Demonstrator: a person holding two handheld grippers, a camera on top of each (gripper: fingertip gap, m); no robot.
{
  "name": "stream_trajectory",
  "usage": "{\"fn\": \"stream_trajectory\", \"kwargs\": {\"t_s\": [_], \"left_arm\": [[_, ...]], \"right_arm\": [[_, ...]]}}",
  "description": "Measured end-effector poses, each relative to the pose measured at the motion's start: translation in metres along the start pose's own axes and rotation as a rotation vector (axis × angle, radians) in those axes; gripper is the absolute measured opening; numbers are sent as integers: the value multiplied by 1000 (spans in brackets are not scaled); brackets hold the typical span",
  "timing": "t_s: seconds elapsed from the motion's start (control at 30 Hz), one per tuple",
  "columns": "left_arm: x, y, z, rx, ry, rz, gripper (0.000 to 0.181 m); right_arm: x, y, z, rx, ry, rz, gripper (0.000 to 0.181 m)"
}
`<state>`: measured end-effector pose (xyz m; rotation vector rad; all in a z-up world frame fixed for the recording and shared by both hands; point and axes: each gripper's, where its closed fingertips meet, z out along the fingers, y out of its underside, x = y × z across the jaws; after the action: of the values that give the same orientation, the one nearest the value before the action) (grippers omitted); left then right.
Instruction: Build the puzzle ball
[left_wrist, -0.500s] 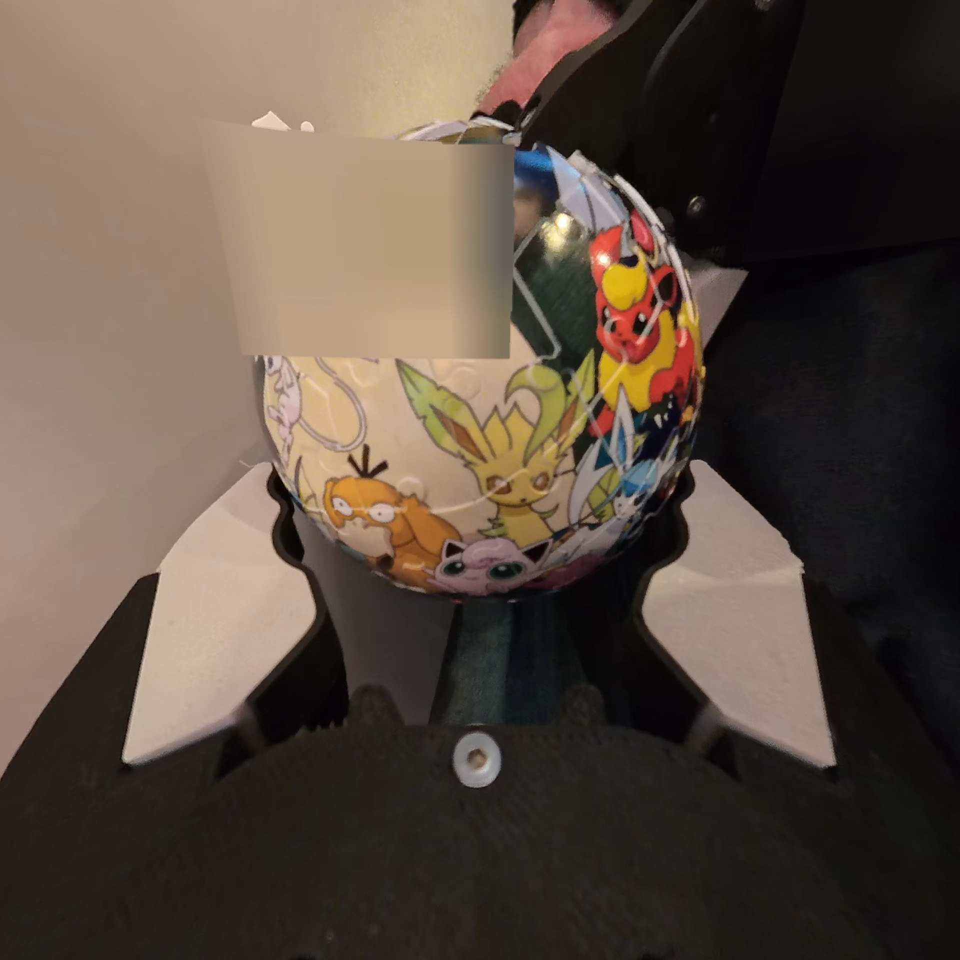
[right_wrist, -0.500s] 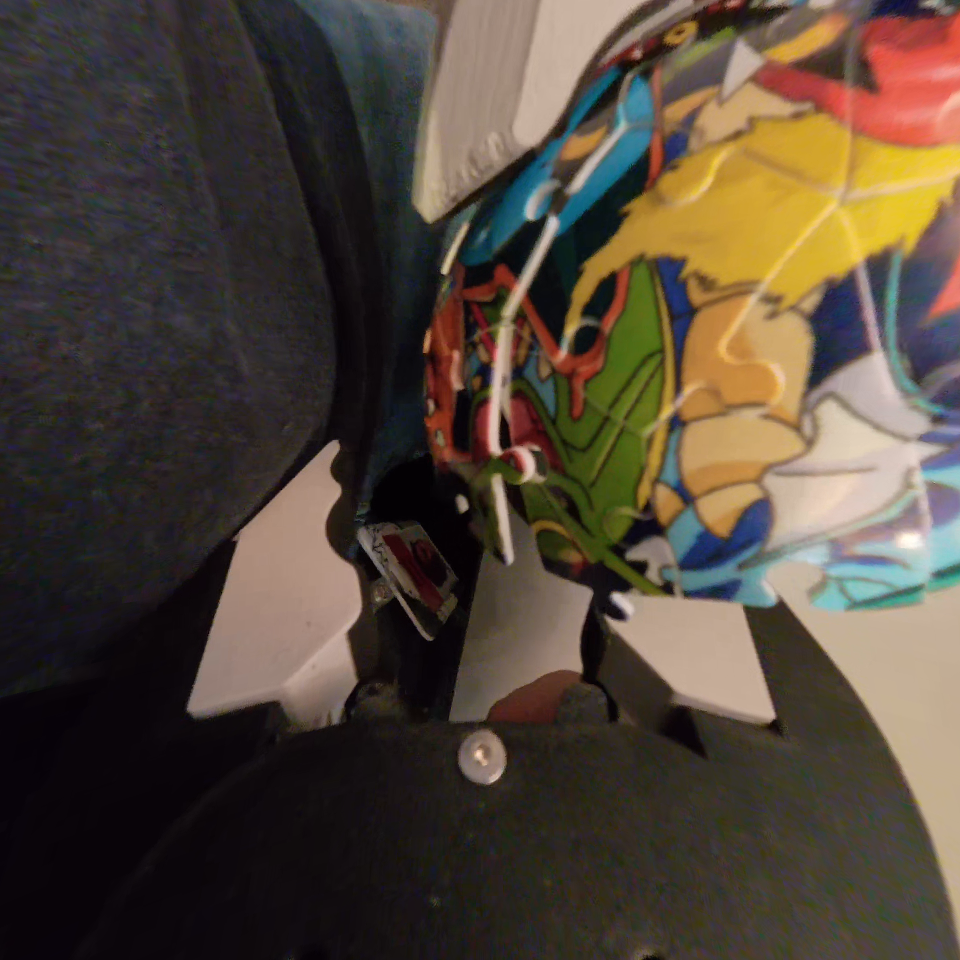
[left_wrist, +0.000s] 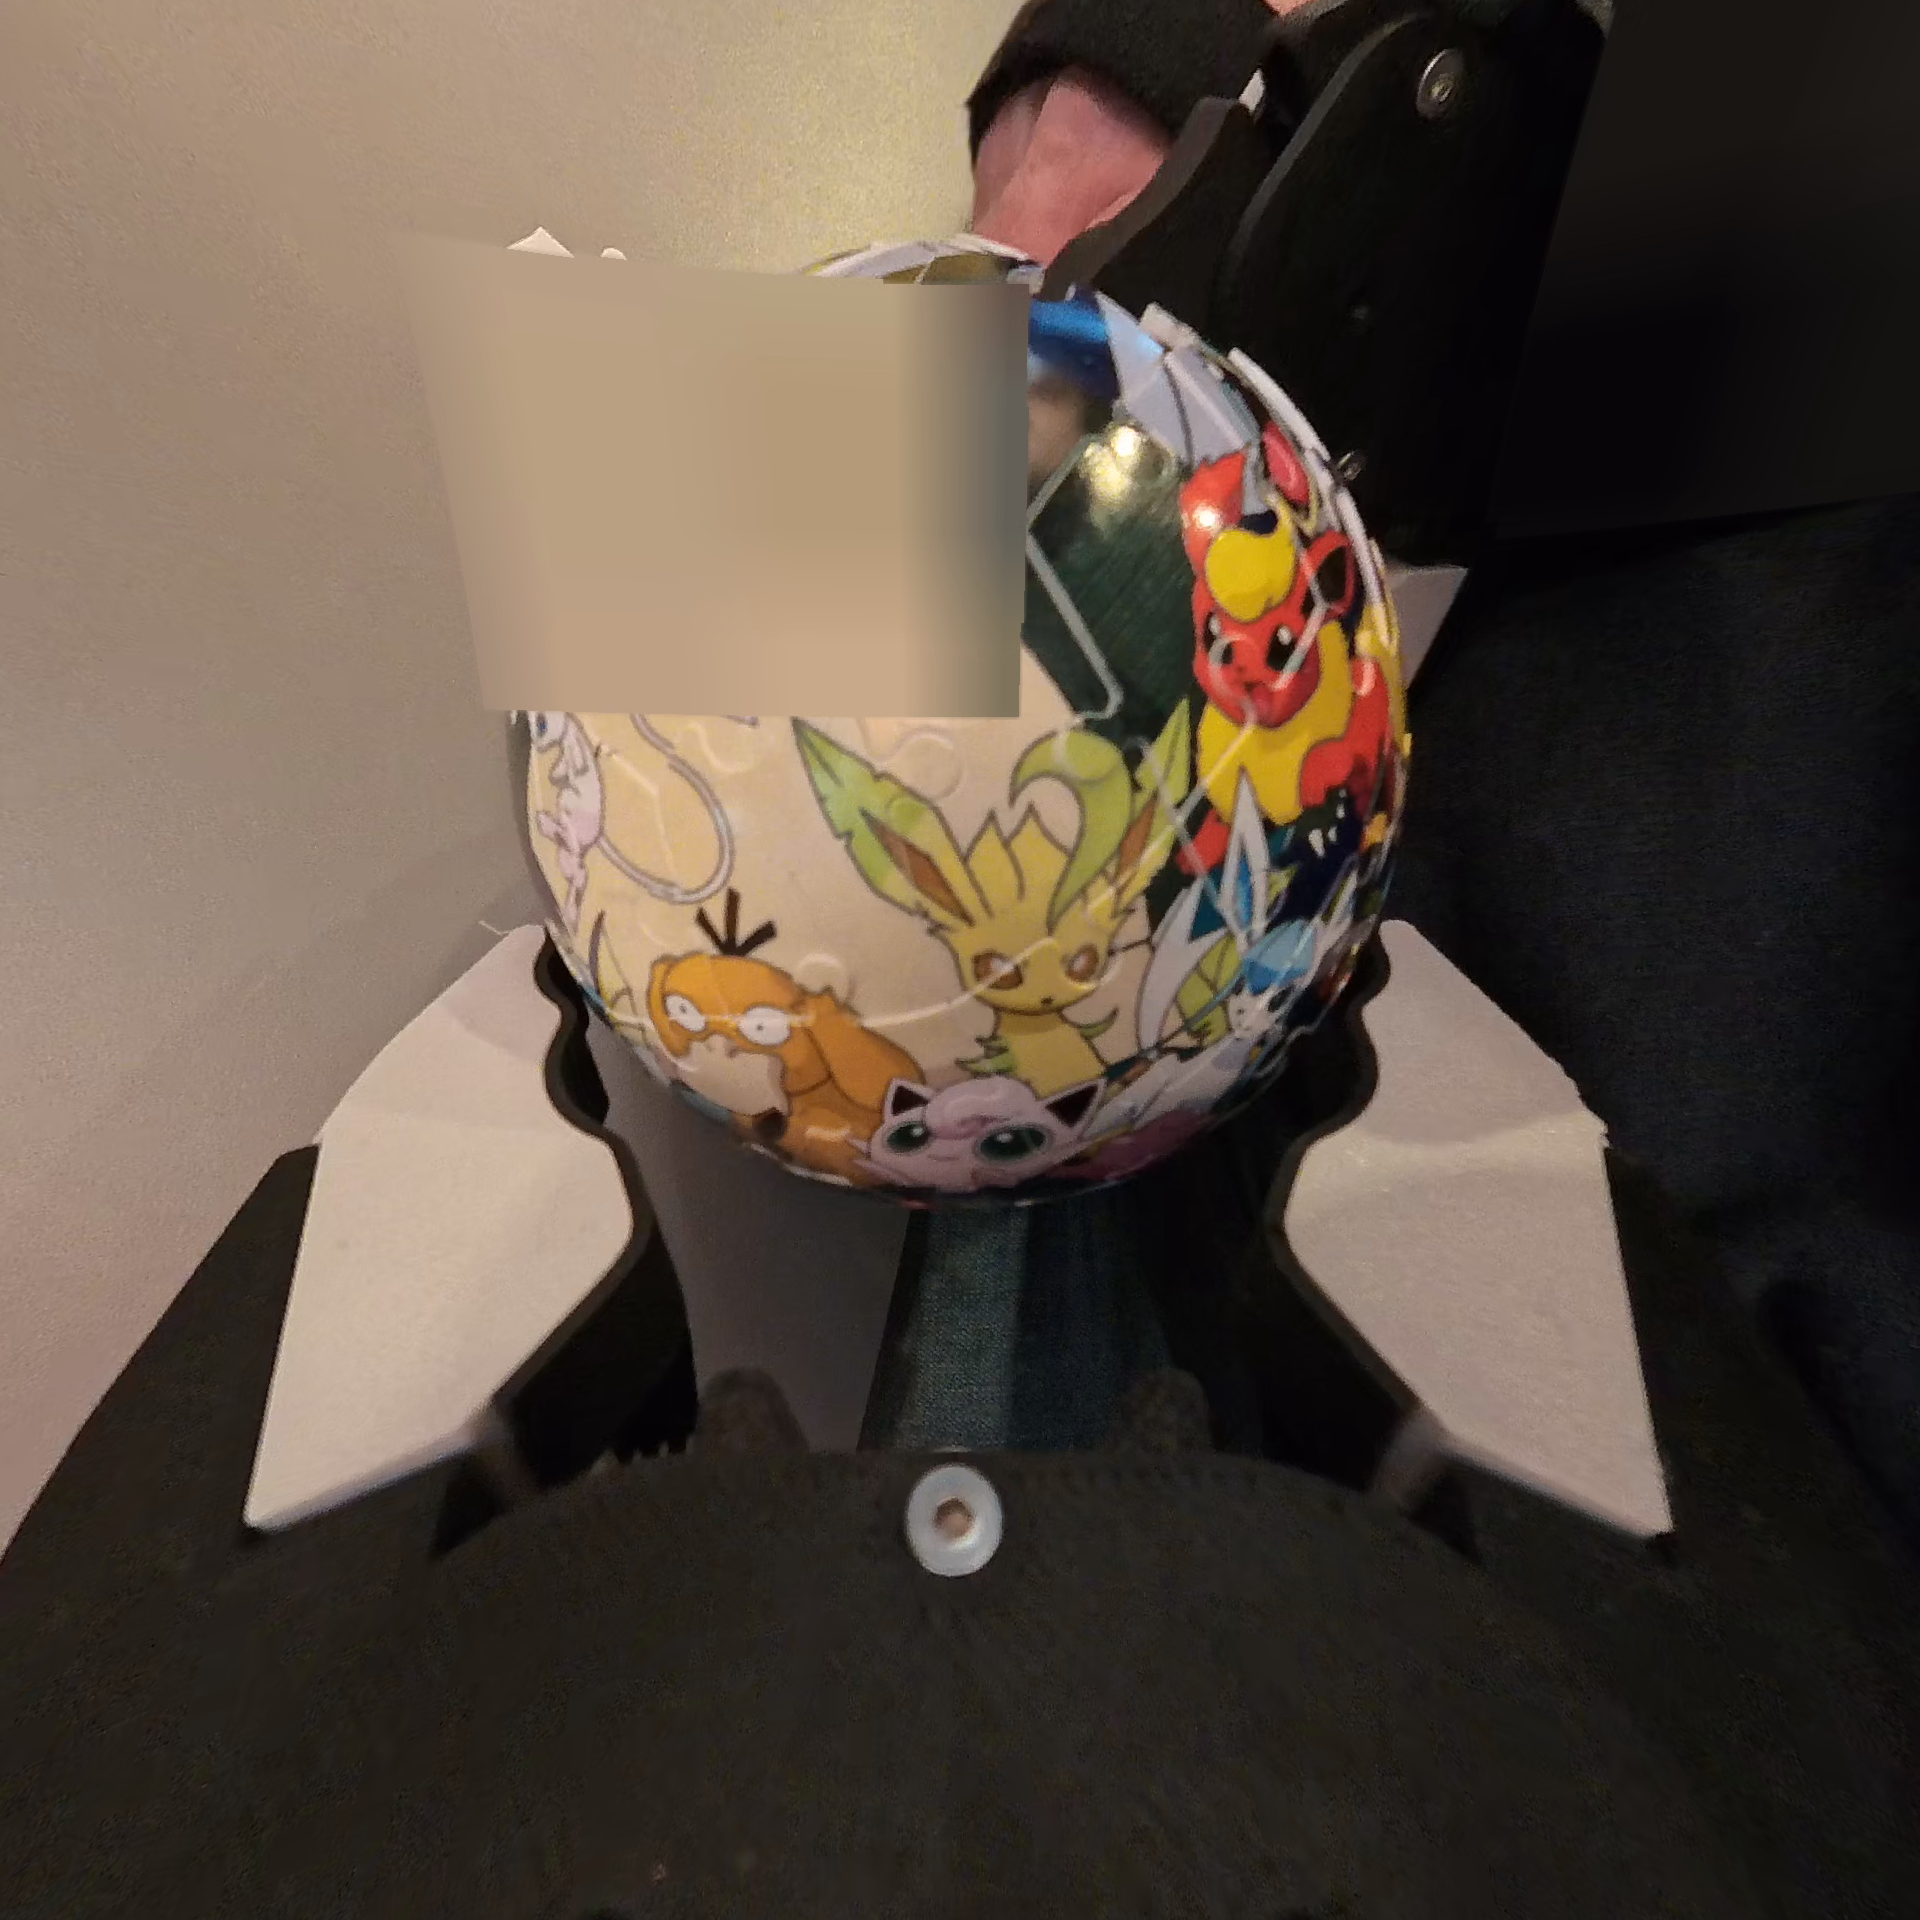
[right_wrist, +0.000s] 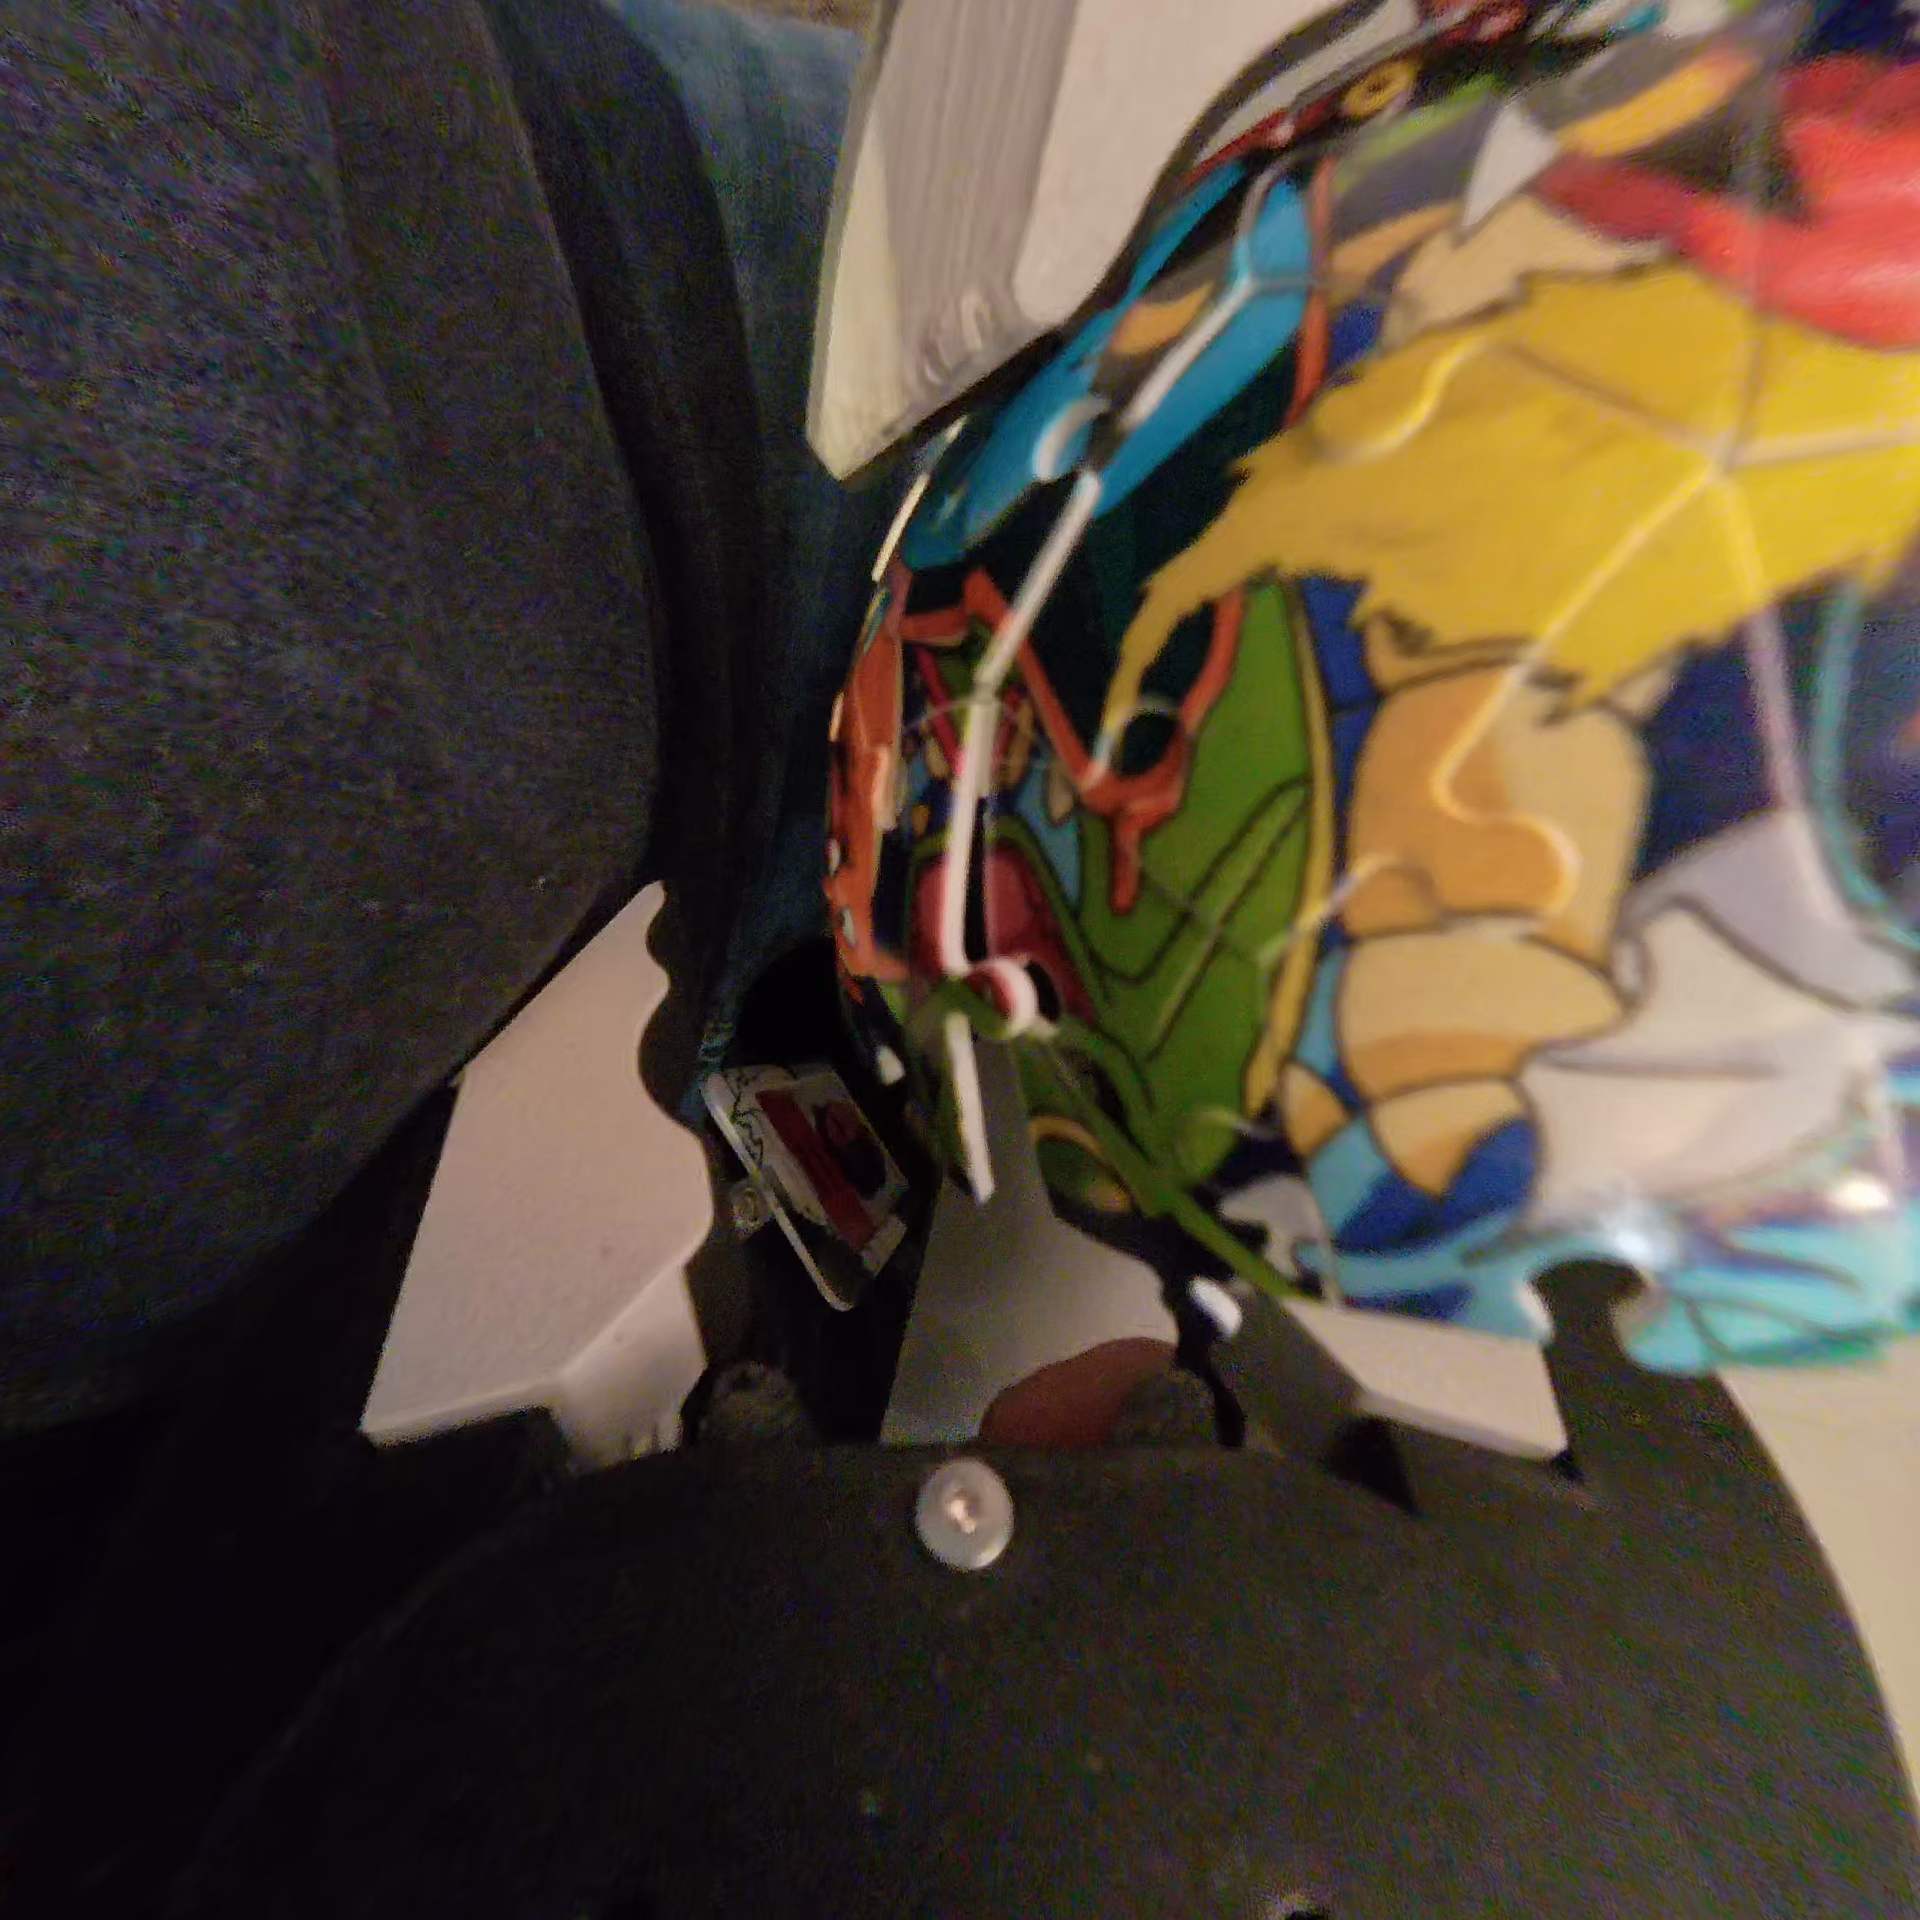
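The puzzle ball (left_wrist: 935, 935), printed with bright cartoon creatures, sits between the fingers of my left gripper (left_wrist: 956, 966), which is shut on its lower half. One gap (left_wrist: 1091, 561) on its upper right side shows the dark inside. A blurred patch covers its upper left. My right gripper (left_wrist: 1278, 208) is at the ball's top right, touching or nearly touching it. In the right wrist view the ball (right_wrist: 1455, 727) fills the right side, blurred and very close. A small loose puzzle piece (right_wrist: 821, 1184) with red print lies against the left finger of my right gripper (right_wrist: 935, 1143); whether it is gripped is unclear.
Dark grey clothing of a person lies on the right in the left wrist view (left_wrist: 1683, 831) and on the left in the right wrist view (right_wrist: 312, 623). A plain beige wall (left_wrist: 208, 520) is behind the ball. A hand (left_wrist: 1049, 135) holds the right gripper.
Almost nothing. Both grippers and the ball keep their places. The right wrist view is a little more blurred.
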<state>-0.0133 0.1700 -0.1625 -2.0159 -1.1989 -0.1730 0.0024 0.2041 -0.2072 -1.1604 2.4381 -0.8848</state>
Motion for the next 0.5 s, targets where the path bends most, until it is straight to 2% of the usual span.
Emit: {"fn": "stream_trajectory", "kwargs": {"t_s": [0.03,0.23,0.5], "left_arm": [[0,0,0,0,0,0,134],[1,1,0,0,2,2,134],[-1,1,1,-3,1,-1,134]], "right_arm": [[2,-1,-2,6,12,-7,105],[6,13,-1,-81,56,-36,107],[3,11,-6,-82,59,93,109]]}}
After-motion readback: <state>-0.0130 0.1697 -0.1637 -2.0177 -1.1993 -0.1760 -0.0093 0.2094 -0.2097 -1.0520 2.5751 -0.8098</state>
